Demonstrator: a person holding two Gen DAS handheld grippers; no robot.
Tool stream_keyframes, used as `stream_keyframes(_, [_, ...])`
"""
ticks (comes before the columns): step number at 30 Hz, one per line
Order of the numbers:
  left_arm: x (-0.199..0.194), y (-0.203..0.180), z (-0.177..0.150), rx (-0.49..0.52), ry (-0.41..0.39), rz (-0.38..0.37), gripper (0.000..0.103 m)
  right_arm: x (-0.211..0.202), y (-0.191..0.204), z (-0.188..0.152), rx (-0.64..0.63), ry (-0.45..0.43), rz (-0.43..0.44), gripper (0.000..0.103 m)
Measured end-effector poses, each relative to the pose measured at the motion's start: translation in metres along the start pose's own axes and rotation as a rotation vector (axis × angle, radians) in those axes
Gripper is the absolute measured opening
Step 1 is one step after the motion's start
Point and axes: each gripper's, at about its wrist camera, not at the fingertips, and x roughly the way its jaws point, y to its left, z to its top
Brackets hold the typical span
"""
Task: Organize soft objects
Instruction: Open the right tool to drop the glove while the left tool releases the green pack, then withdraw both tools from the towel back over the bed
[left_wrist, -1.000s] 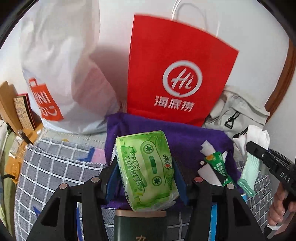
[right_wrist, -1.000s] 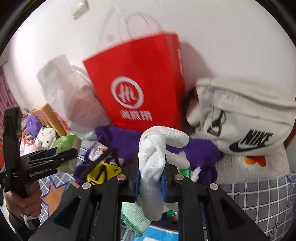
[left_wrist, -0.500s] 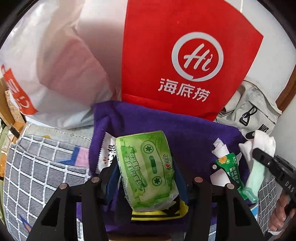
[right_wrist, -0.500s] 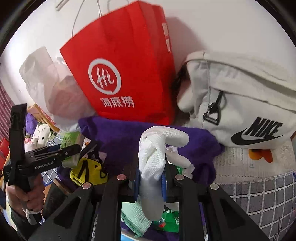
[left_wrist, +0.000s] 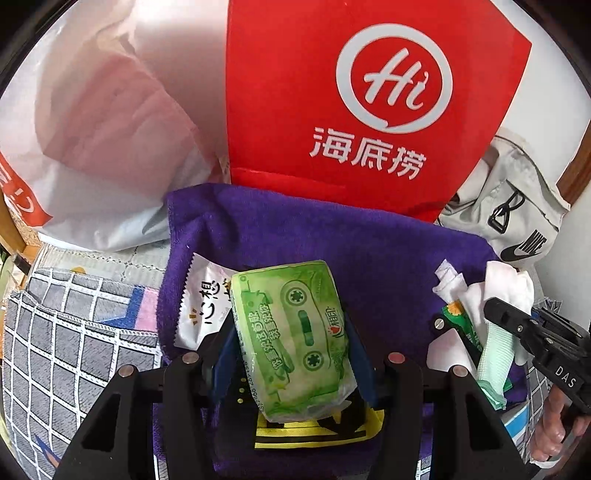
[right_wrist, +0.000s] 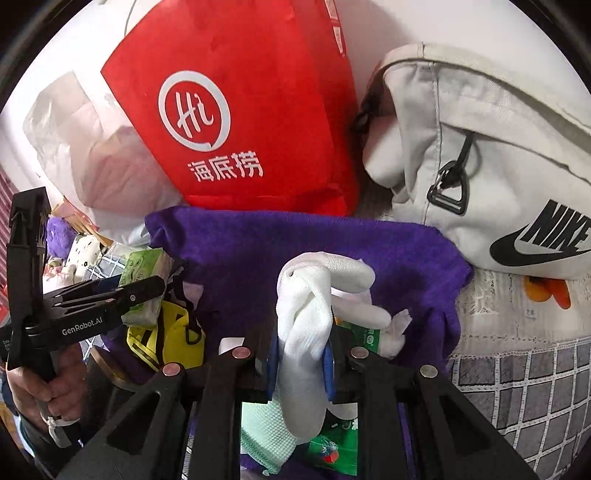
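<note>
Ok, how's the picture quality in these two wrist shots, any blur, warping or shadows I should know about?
Left wrist view: sharp, black fisheye corners, the red paper bag bulges, and the green tissue pack in the left tool reads clearly. Right wrist view: also sharp, the white Nike bag is stretched at the edge, with soft shadow between it and the red bag; the white glove is bright but not blown out.

I see a light green tissue pack (left_wrist: 295, 332) printed with a darker green cassette pattern, and a plain white glove (right_wrist: 306, 314). Both sit over a deep purple towel (left_wrist: 369, 243). Behind it stands a red bag (left_wrist: 354, 103) with white lettering and a white ring logo. The cloth (left_wrist: 74, 339) underneath is grey with a white grid.
</note>
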Motion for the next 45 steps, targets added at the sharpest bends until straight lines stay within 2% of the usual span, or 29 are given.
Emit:
stream_keyframes(4, [0.008, -0.001, 0.001, 0.002, 0.013, 0.000, 0.053, 0.007, 0.001, -0.001, 0.000, 0.020, 0.002, 0.020])
stream_keyframes(8, [0.013, 0.001, -0.001, -0.002, 0.027, 0.001, 0.053, 0.011, 0.001, -0.001, -0.005, 0.032, 0.003, 0.024])
stream_keyframes(10, [0.014, 0.002, 0.000, -0.005, 0.024, 0.001, 0.053, 0.013, 0.002, -0.001, -0.011, 0.034, 0.000, 0.029])
stream_keyframes(14, [0.017, 0.005, 0.002, -0.016, 0.034, -0.003, 0.054, 0.012, 0.004, -0.001, -0.008, 0.022, -0.007, 0.051])
stream_keyframes(15, [0.018, 0.007, 0.003, -0.022, 0.039, -0.005, 0.056, 0.012, 0.004, -0.001, -0.003, 0.021, -0.010, 0.058])
stream_keyframes(17, [0.018, 0.008, 0.005, -0.031, 0.049, -0.008, 0.060, 0.011, 0.003, -0.001, 0.002, 0.014, -0.012, 0.061])
stream_keyframes(19, [0.012, 0.008, 0.005, -0.030, 0.041, 0.001, 0.072, 0.011, 0.002, 0.000, 0.011, 0.020, -0.021, 0.063])
stream_keyframes(21, [0.006, 0.008, 0.006, -0.030, 0.017, 0.019, 0.074, 0.009, 0.000, 0.000, 0.024, 0.024, -0.028, 0.068])
stream_keyframes(26, [-0.012, 0.010, 0.008, -0.031, -0.005, 0.034, 0.077, -0.005, 0.000, 0.002, 0.038, 0.017, -0.064, 0.068])
stream_keyframes(32, [-0.048, 0.012, 0.008, -0.009, -0.039, 0.062, 0.079, -0.041, 0.010, 0.004, 0.036, -0.023, -0.133, 0.069])
stream_keyframes(34, [-0.062, 0.012, 0.005, -0.014, -0.043, 0.074, 0.086, -0.056, 0.018, 0.001, 0.017, -0.028, -0.151, 0.073])
stream_keyframes(36, [-0.076, 0.010, -0.002, -0.003, -0.037, 0.088, 0.086, -0.073, 0.026, -0.005, 0.003, -0.065, -0.175, 0.084])
stream_keyframes(40, [-0.112, 0.004, -0.018, 0.019, -0.066, 0.113, 0.086, -0.111, 0.039, -0.026, -0.002, -0.118, -0.187, 0.092])
stream_keyframes(42, [-0.134, -0.001, -0.032, 0.033, -0.076, 0.105, 0.090, -0.127, 0.045, -0.037, 0.006, -0.126, -0.187, 0.097])
stream_keyframes(45, [-0.157, -0.007, -0.050, 0.035, -0.094, 0.091, 0.092, -0.155, 0.056, -0.057, 0.007, -0.143, -0.212, 0.099])
